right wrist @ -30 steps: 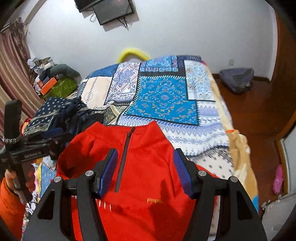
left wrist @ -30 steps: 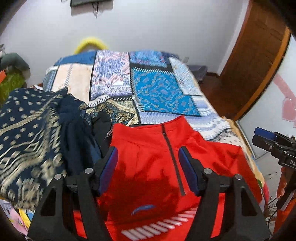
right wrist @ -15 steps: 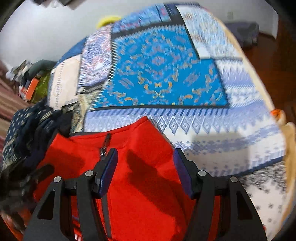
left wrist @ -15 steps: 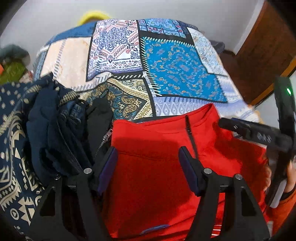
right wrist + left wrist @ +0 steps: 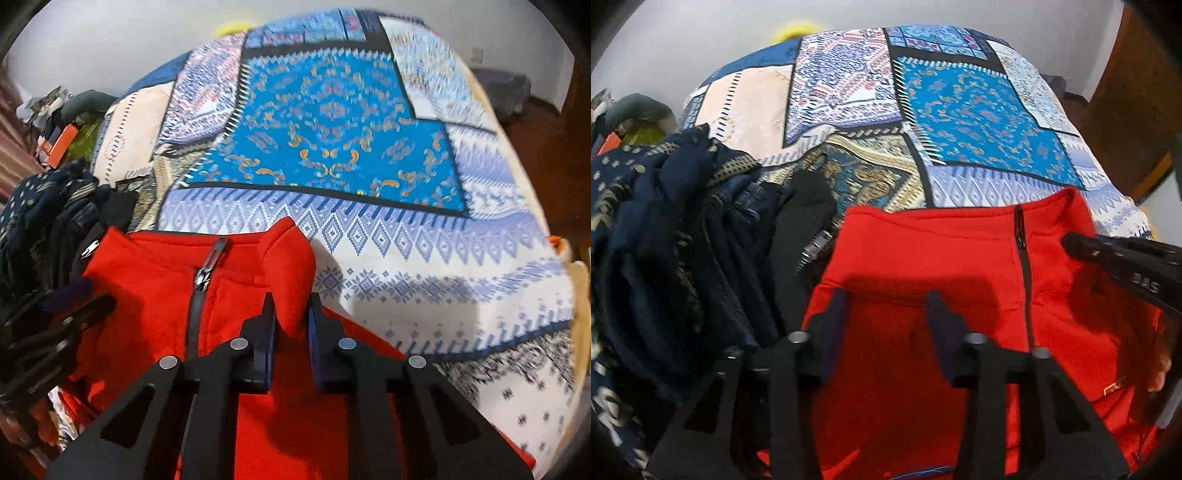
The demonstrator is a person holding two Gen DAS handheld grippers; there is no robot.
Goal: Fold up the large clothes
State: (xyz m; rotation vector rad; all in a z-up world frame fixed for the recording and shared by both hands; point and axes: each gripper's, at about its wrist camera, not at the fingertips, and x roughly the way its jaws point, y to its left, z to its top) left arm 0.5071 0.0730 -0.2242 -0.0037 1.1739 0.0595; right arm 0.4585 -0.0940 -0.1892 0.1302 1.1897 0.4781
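You work over a bed covered by a patchwork blanket [image 5: 964,110] in blue, cream and white patterns. Behind the bed there is a plain white wall [image 5: 701,40], and a brown wooden door [image 5: 1137,103] stands at the right side of the room. A dark floor [image 5: 546,155] shows beside the bed, with a grey bag [image 5: 506,92] lying on it near the wall. On the left part of the bed lies a heap of dark blue clothes [image 5: 657,236].

The red jacket [image 5: 923,266] lies on the near edge of the bed, its collar pointing to the far side and its dark zipper [image 5: 201,291] running toward you.

Your right gripper [image 5: 290,317] now pinches a fold of the red cloth just below the right end of the collar; half a second ago its jaws were spread wide above the jacket. Your left gripper [image 5: 886,314] is over the left chest of the jacket. Its jaws have a clear gap between them with nothing held, though narrower than before. Both cameras have come lower and closer to the jacket than one second ago, so less of the wall is seen.
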